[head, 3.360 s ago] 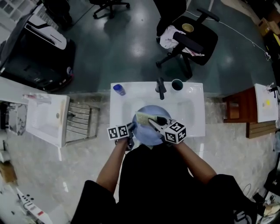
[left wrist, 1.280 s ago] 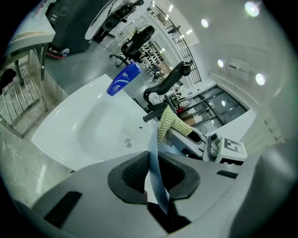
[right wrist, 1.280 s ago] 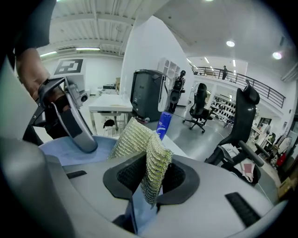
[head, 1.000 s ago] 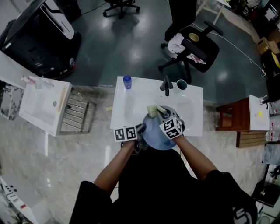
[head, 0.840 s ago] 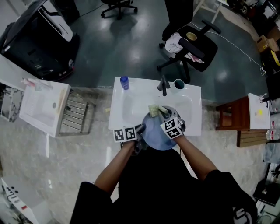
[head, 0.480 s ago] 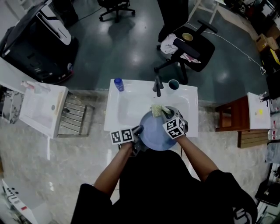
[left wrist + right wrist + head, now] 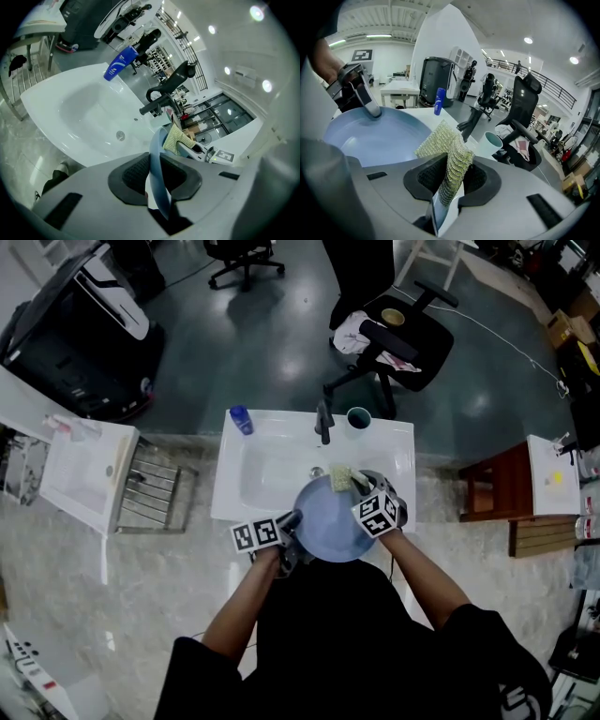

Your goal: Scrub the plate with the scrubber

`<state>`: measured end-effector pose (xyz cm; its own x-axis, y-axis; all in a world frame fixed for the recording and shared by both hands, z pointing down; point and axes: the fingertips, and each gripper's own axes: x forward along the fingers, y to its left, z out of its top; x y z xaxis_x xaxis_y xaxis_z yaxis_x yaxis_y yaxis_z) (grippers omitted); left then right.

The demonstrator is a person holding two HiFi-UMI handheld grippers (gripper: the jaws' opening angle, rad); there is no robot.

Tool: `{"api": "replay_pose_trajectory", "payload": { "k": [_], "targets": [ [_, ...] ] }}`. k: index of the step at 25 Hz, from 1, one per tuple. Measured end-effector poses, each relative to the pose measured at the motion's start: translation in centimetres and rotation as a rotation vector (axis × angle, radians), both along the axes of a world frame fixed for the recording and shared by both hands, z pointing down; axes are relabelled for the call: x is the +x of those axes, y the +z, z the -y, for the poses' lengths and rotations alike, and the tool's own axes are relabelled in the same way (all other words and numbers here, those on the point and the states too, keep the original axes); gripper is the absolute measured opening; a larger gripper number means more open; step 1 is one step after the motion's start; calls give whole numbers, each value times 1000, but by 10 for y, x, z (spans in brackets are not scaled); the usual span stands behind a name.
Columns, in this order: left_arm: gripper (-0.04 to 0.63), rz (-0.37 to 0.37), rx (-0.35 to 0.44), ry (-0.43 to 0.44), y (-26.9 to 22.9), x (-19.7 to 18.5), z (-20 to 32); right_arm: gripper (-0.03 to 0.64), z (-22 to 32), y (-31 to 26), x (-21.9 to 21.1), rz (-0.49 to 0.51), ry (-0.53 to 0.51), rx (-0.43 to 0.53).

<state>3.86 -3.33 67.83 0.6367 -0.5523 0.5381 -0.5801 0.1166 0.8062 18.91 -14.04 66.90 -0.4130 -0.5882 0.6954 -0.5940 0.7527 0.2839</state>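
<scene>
A round blue plate (image 7: 326, 521) hangs over the near edge of the white sink (image 7: 253, 470). My left gripper (image 7: 289, 523) is shut on the plate's left rim (image 7: 157, 176), which stands edge-on between the pads. Its jaws have just been opening slightly, with the rim still between them. My right gripper (image 7: 354, 486) is shut on a yellow-green mesh scrubber (image 7: 339, 476), which rests at the plate's far rim. In the right gripper view the scrubber (image 7: 449, 152) sticks up from the jaws beside the plate's face (image 7: 370, 136). The left gripper (image 7: 361, 93) shows at the plate's far side.
A dark faucet (image 7: 323, 423) stands at the sink's back, with a blue bottle (image 7: 240, 419) to its left and a teal cup (image 7: 357, 417) to its right. A metal rack (image 7: 150, 498) stands left of the sink. An office chair (image 7: 398, 334) stands behind.
Plate and both grippers have shifted right relative to the faucet. The scrubber has slid from the plate's far left to its far right rim.
</scene>
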Motion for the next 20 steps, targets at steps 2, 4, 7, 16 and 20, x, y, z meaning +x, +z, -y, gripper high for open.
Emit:
{"api": "replay_pose_trajectory", "payload": {
  "k": [2,4,7,16,20],
  "targets": [
    [55,-2,2,1,-1,3,0,74,-2,0,7,-5,2,-5],
    [55,-8,4,1,-1,7,-1,75,-4,-1,14,-9,4,-9],
    [55,-13,6,-11,0,12,-1,75,-6,-2,23,-27,-4,-13],
    [58,16,33,-27,-4,15,11,75,-10,-6,51,-112,-33,-22],
    [58,23,36,-42,-4,13,15,75,-14,-4,62,-160,-52,-32]
  ]
}}
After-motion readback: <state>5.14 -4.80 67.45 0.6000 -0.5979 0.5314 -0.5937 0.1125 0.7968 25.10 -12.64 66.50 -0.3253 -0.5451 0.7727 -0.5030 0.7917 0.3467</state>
